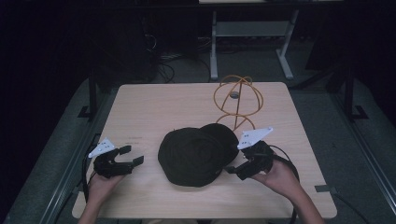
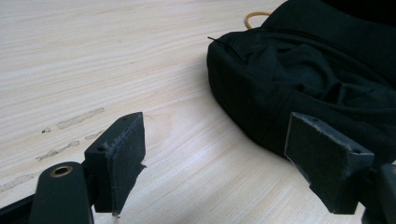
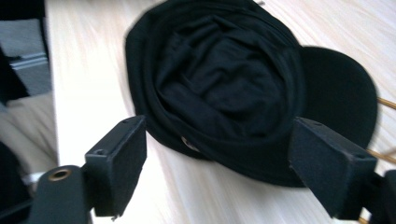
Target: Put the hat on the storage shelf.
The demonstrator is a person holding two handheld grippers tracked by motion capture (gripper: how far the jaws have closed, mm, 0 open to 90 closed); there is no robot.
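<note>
Your left tongs [image 1: 132, 155] sit open at lower left of the bench [image 1: 154, 102]; right tongs [image 1: 232, 171] gape empty beside the black cap [image 1: 194, 156] mid-frame.

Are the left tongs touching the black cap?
Apart. In the high view, bare table shows between the left tongs and the cap; they stand open.

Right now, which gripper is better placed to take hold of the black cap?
Right. The right gripper sits open at the black cap, its edge between the jaws; the left gripper is open over bare table.
</note>
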